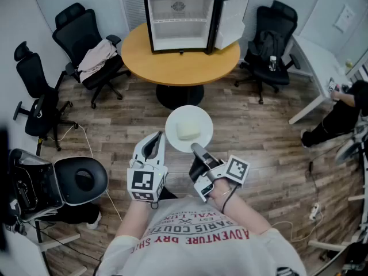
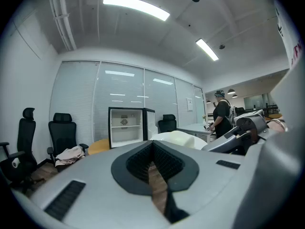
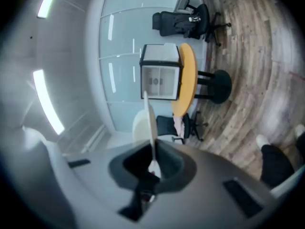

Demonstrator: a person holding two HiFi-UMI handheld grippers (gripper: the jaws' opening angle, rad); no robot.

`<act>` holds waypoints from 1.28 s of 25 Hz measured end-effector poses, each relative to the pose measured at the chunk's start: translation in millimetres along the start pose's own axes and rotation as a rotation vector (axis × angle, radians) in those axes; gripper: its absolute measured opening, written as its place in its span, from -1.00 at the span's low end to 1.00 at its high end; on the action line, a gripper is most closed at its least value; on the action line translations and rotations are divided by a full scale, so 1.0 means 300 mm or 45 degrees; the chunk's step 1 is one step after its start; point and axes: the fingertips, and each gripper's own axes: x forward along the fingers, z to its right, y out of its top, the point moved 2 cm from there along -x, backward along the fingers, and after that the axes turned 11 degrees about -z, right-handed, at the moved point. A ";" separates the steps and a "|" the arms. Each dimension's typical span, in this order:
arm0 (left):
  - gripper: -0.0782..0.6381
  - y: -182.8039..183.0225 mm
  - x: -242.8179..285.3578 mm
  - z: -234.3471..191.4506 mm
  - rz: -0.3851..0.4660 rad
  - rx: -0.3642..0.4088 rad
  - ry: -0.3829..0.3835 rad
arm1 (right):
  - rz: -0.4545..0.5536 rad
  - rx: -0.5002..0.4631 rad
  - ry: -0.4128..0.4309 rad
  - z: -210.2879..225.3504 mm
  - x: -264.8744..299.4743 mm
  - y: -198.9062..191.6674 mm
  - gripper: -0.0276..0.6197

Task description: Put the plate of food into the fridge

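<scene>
With the right tongs (image 1: 198, 152) clamped on the rim of the plate (image 1: 172, 122) and the left tongs (image 1: 154, 145) closed and empty, we judge the food (image 1: 188, 131) is lifted but not yet carried into the open mini fridge (image 1: 181, 19) on the desk (image 1: 172, 68).

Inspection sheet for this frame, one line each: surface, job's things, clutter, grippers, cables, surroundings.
Surface: round wooden table bears the mini fridge; wood-plank floor around it.
Job's things: white plate with a pale food block, held in the air short of the table; fridge door open, nothing seen on the shelves.
Clutter: clothing draped on an office chair.
Grippers: right gripper shut on the plate's rim; left gripper shut, empty, beside the plate.
Cables: thin cable on the floor at left; power strip at right.
Surroundings: more chairs around the table; a person by a white desk.
</scene>
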 end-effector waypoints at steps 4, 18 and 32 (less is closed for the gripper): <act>-0.71 0.008 0.002 -0.001 0.022 -0.008 0.007 | -0.013 -0.001 0.014 -0.009 0.012 0.002 -0.80; -0.71 0.001 0.026 0.023 0.040 -0.018 -0.007 | -0.041 -0.005 -0.034 0.026 0.005 0.006 -0.80; -0.71 0.079 0.304 -0.207 0.058 -0.023 -0.056 | 0.018 0.026 -0.063 0.044 0.263 0.236 -0.80</act>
